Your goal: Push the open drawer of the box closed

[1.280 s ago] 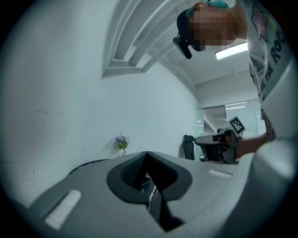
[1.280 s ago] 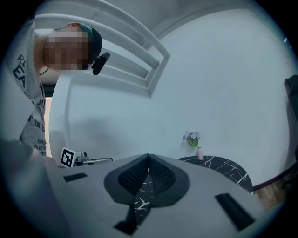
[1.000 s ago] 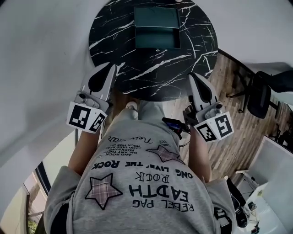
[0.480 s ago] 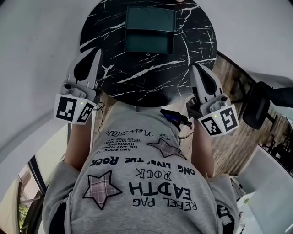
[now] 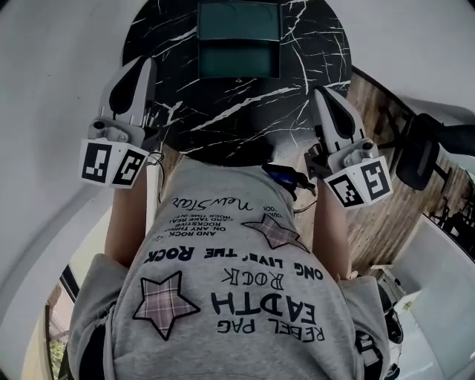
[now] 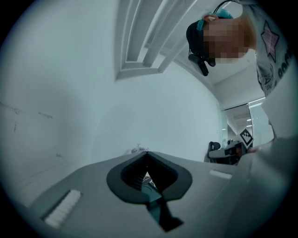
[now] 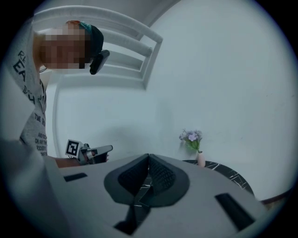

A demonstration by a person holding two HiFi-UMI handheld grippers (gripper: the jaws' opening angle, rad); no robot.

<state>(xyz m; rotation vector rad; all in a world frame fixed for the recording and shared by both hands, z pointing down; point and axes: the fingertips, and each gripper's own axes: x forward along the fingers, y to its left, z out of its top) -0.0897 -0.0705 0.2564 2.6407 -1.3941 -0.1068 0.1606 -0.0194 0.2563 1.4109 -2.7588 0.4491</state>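
Two hand-held grippers, the left gripper (image 5: 143, 68) and the right gripper (image 5: 322, 99), were carried level at either side of the round black white-veined marble table (image 5: 223, 126), each with its jaws together and nothing between them. That closure was judged deliberate, since a pressed-together tip gives one blunt face for pushing. The dark green rectangular box (image 5: 239, 21) sat ahead of and between the grippers, well apart from both. Its open drawer (image 5: 239, 61) projected back toward the person, so a straight forward push should seat it. No contact had been made, and the drawer stood open. Against the frame a second earlier, both grippers had advanced from the near rim to the table's flanks, the left also swinging outward. The box and drawer lay as before.
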